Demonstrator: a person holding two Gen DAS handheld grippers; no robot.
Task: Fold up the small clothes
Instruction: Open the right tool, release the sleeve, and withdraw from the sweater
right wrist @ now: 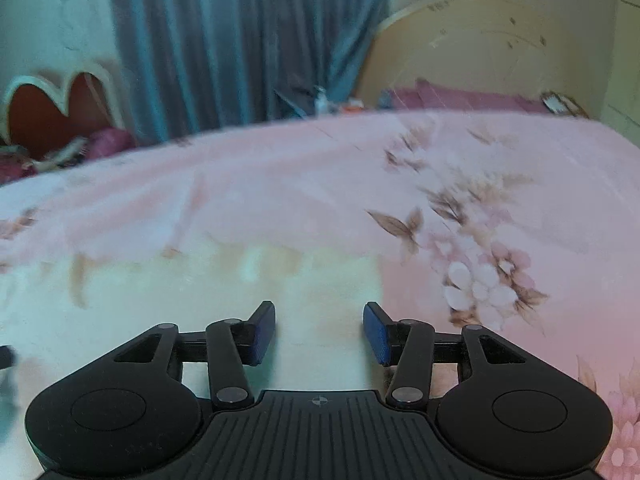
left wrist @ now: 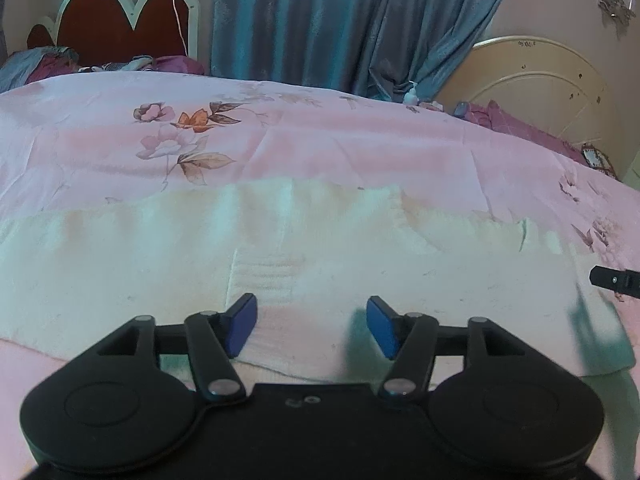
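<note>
- The small garment, a pale cream-white cloth with faint tan marks, lies spread flat on the bed, close to the bed's near edge.
- Its far edge runs roughly parallel to the near edge of the bed; in the left wrist view its right end stops short of the bed's right edge.
- The bed wears a pink sheet printed with flowers and brown leaves.
- The left hand-held gripper hovers over the near part of the garment, its blue pads spread apart with nothing between them: it is open and grips nothing.
- The right hand-held gripper sits over the right end of the garment, near where cream cloth meets pink sheet. Its blue pads stand apart with only flat cloth showing beneath the gap: open, nothing held.
- The right wrist view is blurred.
- A black tip of the right hand-held gripper shows at the right margin of the left wrist view.
- Beyond the far edge of the bed hang blue-grey curtains, with a red scalloped headboard toward the far left corner and a cream rounded headboard toward the far right.
</note>
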